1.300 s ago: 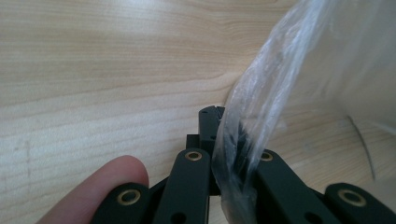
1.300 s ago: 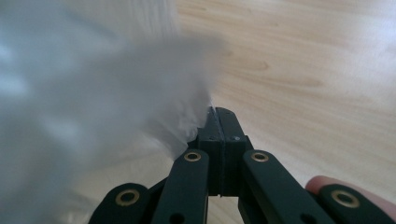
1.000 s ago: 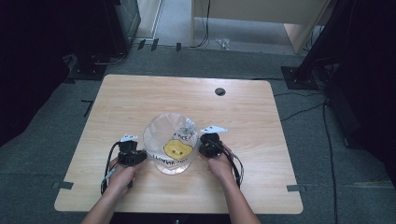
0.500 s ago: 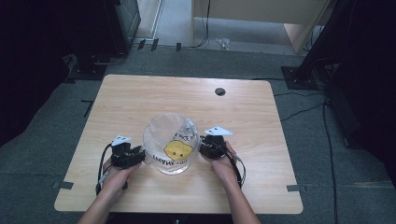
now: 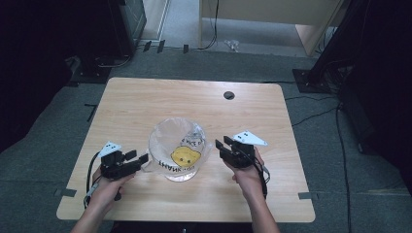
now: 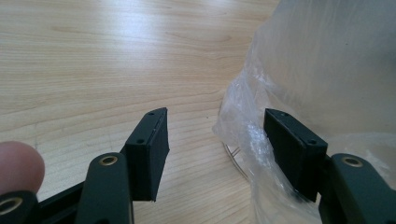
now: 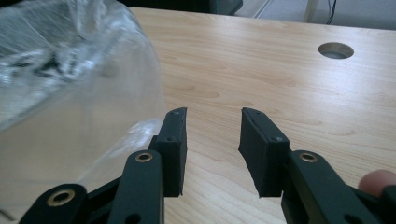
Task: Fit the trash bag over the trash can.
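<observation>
The light wooden surface (image 5: 145, 107) carries a clear plastic bag (image 5: 180, 145) with a yellow smiley print, draped over a round vessel near the person's edge, a little left of centre. A round cable hole (image 5: 229, 95) sits near the far edge. The person's forearms come in from the bottom, one on each side of the bag. The left gripper (image 5: 137, 159) lies level, pointing toward the bag's left flank; its jaws have just been opening and stand apart, one pad brushing crumpled film, nothing clamped. The right gripper (image 5: 222, 143) is held off the bag's right side, pointing away from the person; its jaws have also just been opening, with bare wood between them
</observation>
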Available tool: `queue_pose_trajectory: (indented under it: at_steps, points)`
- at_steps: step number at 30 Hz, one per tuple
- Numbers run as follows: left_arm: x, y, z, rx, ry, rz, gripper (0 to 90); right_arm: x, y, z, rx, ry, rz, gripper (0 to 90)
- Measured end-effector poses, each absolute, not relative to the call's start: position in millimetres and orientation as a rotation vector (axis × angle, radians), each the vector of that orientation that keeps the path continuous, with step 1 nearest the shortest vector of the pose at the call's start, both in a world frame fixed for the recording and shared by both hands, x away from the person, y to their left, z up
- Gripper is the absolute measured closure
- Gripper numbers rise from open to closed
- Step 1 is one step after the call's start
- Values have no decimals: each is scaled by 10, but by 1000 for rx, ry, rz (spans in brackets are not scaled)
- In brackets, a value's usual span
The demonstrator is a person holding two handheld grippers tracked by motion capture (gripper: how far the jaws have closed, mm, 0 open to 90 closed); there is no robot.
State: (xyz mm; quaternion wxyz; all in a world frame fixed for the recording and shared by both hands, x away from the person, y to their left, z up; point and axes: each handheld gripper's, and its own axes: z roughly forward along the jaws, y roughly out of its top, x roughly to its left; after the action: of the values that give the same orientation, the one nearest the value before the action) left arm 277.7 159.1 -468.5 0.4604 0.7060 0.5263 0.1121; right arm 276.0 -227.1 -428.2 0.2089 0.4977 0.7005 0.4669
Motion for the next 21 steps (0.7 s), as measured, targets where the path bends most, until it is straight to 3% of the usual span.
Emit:
queue_pose_trajectory:
  at_steps: [4,9,11,12,19,21]
  points:
    - [2777,1588,-4667,1727,1310,297,359,2685,-2253,-4203,1390,1937,1357,614]
    - [2827,1526,-4686,1727,1423,338,195,2695,-2130,-4236,1449,1973,1351,524]
    - [2847,1522,-4681,1710,1471,351,176,2714,-2077,-4295,1478,1985,1338,525]
    - [2854,1526,-4672,1700,1483,354,167,2721,-2060,-4324,1487,1995,1347,541]
    - [2854,1594,-4574,1625,1455,285,134,2681,-1948,-4418,1429,2030,1326,886]
    - [2846,1585,-4552,1615,1446,275,134,2662,-1933,-4426,1413,2029,1312,900]
